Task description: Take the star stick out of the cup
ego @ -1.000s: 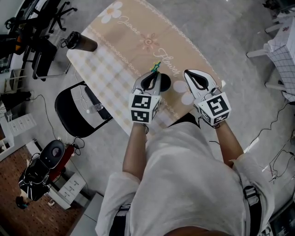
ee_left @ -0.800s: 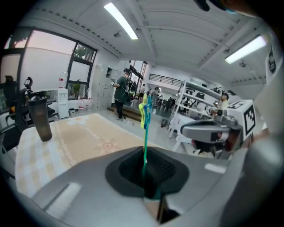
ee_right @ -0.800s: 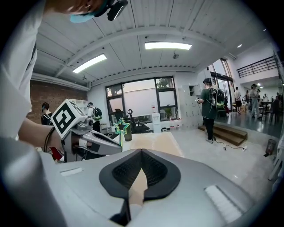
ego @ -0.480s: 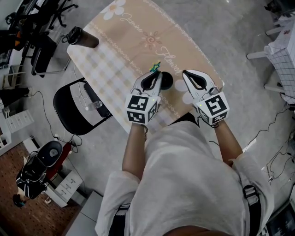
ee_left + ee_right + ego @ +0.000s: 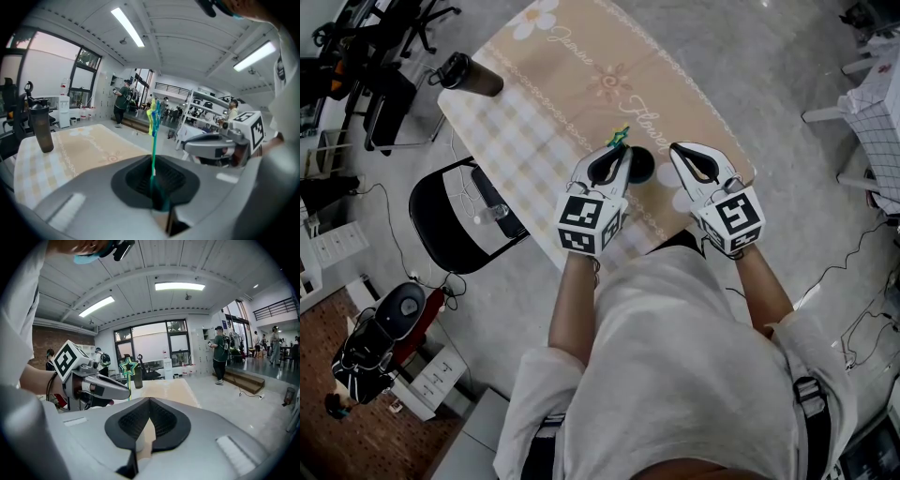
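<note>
A thin green star stick (image 5: 153, 140) stands upright between the jaws of my left gripper (image 5: 158, 190), which is shut on its stem. Its yellow-green star (image 5: 619, 137) shows just past that gripper's tip (image 5: 623, 150) in the head view. The star (image 5: 128, 366) also shows in the right gripper view, above the left gripper (image 5: 101, 387). A dark cup (image 5: 641, 166) sits on the table right beside the left gripper's tip. The stick's lower end is hidden. My right gripper (image 5: 142, 430) is shut on nothing, and hovers just right of the cup (image 5: 675, 150).
The table (image 5: 581, 66) carries a beige flowered cloth. A dark bottle (image 5: 469, 75) stands at its far left corner, also visible from the left gripper (image 5: 41, 129). A black chair (image 5: 455, 225) sits left of the table. People stand far off in the hall.
</note>
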Motion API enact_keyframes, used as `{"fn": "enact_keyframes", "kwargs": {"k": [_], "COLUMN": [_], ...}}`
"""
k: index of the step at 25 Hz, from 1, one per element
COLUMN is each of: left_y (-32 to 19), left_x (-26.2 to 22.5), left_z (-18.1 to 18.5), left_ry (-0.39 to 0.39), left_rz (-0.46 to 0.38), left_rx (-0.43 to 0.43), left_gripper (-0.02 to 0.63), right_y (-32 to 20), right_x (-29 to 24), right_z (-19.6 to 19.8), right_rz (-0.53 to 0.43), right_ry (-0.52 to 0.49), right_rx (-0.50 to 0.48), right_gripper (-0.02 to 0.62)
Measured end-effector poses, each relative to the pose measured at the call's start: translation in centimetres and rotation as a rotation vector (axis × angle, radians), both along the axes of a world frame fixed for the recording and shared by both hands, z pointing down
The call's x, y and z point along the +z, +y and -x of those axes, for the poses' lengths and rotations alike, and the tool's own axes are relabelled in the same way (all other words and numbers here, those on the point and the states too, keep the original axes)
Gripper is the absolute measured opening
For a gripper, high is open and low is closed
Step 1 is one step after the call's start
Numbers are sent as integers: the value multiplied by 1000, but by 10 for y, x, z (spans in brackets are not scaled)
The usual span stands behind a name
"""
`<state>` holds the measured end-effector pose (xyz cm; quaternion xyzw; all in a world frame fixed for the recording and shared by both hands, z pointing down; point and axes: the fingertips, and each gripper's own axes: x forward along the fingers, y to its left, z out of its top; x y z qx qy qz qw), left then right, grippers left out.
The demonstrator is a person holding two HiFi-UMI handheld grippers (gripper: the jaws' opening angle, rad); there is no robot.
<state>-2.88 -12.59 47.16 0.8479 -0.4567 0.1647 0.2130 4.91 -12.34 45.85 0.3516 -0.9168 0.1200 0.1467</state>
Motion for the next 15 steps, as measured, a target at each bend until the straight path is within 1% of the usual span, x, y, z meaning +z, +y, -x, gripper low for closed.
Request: {"fn": "enact_keyframes", "kwargs": {"k": [5,9,15], "left_y": [4,8,7], "left_x": [6,19,25], "left_z": [-1,-2,-3], "left_ry": [7,-20,-30], "left_rz": [16,45,51], "left_rx": [32,54,42], "left_gripper": [18,18,20], "right_y": [0,0,1], "right_x": [5,8,13], "right_z": [3,3,2], "right_rz": [12,18,26], "right_ry": [0,1,9], "right_rx": [-6,-11,-11], "right_gripper": [0,0,0]}}
